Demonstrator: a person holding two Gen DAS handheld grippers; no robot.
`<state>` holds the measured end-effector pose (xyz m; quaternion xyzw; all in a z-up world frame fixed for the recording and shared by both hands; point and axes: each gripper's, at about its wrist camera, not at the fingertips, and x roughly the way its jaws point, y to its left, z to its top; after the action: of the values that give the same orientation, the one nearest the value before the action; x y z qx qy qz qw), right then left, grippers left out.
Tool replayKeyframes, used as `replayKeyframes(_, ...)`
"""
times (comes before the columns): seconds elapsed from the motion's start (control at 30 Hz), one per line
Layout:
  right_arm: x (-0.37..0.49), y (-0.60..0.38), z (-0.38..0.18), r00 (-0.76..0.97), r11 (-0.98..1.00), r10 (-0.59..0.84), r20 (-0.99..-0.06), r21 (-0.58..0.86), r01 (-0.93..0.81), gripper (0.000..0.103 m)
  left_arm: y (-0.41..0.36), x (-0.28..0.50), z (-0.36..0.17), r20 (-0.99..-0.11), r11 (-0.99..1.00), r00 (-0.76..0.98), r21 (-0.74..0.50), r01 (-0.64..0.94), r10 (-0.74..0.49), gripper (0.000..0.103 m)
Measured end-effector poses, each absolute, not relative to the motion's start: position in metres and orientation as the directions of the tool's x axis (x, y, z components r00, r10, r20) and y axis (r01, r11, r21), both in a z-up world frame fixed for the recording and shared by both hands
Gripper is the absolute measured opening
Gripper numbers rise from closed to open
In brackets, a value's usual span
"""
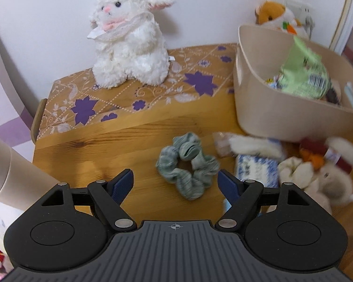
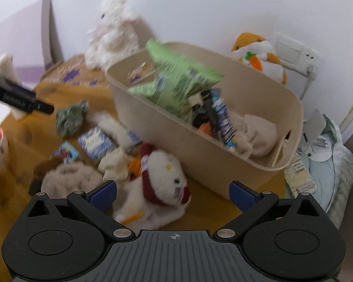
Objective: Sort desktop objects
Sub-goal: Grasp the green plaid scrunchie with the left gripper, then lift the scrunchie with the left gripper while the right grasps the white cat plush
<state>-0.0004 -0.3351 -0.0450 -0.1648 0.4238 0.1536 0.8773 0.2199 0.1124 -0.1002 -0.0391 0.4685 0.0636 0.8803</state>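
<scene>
Both tongs released over the cluttered desk point(image 1: 134, 136).
Left tongs point(image 1: 175, 183) frame the green scrunchie point(image 1: 188, 164); right tongs point(image 2: 173, 193) gape around a white cat plush point(image 2: 162, 183) beside the beige bin point(image 2: 223, 164).

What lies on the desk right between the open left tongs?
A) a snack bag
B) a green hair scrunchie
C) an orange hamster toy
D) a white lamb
B: the green scrunchie lies flat on the wooden desk between the spread left tongs.

A grey-green scrunchie point(image 1: 188, 164) lies flat beside a heap of small plush toys point(image 2: 162, 183), near the part-filled beige bin point(image 2: 223, 164).
</scene>
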Motion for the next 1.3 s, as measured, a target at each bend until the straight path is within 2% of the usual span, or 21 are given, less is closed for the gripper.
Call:
replayKeyframes(0.5,0.003,-0.316,-0.087,0.521,0.83,0.089,-0.849,-0.225,-0.509,0.103,0.119,0.26,-0.134,-0.871,0.997,0.491,-0.021,-0.073,0.018,0.08)
replayKeyframes(0.7,0.014,-0.323,-0.072,0.526,0.879,0.198,-0.827,-0.087,-0.468,0.103,0.13,0.274,-0.144,-0.887,0.987,0.462,-0.096,-0.13,-0.025,0.08)
replayKeyframes(0.87,0.031,-0.34,-0.072,0.51,0.929,0.223,-0.831,0.024,-0.369,0.103,0.132,0.281,-0.152,-0.898,0.98,0.438,-0.13,-0.151,-0.052,0.08)
replayKeyframes(1.0,0.045,-0.352,-0.079,0.484,0.947,0.26,-0.835,0.123,-0.298,0.094,0.132,0.286,-0.155,-0.9,0.976,0.431,-0.148,-0.158,-0.066,0.08)
replayKeyframes(1.1,0.052,-0.353,-0.086,0.471,0.953,0.255,-0.845,0.138,-0.269,0.085,0.132,0.291,-0.157,-0.898,0.967,0.431,-0.18,-0.179,-0.087,0.079)
replayKeyframes(1.27,0.054,-0.347,-0.094,0.442,0.953,0.241,-0.864,0.123,-0.278,0.063,0.126,0.296,-0.16,-0.901,0.969,0.423,-0.185,-0.163,-0.101,0.058)
replayKeyframes(1.3,0.055,-0.345,-0.094,0.442,0.951,0.241,-0.864,0.119,-0.287,0.06,0.126,0.296,-0.16,-0.9,0.971,0.424,-0.181,-0.153,-0.101,0.049)
